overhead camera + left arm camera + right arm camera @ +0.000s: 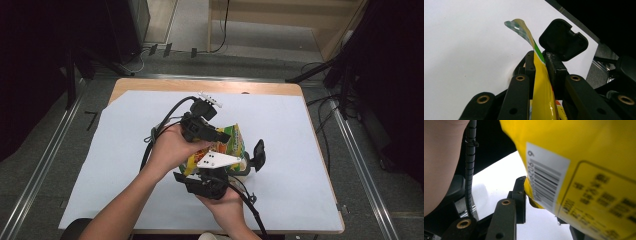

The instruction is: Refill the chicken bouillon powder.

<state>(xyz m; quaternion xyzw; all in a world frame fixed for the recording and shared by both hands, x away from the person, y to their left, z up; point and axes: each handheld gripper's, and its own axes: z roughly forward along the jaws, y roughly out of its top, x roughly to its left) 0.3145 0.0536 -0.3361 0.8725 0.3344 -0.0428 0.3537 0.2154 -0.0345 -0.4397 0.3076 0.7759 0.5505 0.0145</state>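
A yellow and green snack bag [234,144] is held up over the middle of the table between both grippers. My left gripper [226,135] comes in from the upper left and is shut on the bag's thin sealed edge [541,82], which stands up between its jaws. My right gripper [246,163], with its grey plate [216,160], comes from below. The bag's barcoded back [574,170] sits between its jaws. Its left jaw presses the bag's lower corner, its right jaw is mostly hidden behind the bag. One black pad [563,40] of the right gripper sits just beyond my left jaws.
A white sheet [290,120] covers most of the wooden table [150,85]. Cables trail from both grippers across the sheet. Dark stands and metal rails flank the table on the floor.
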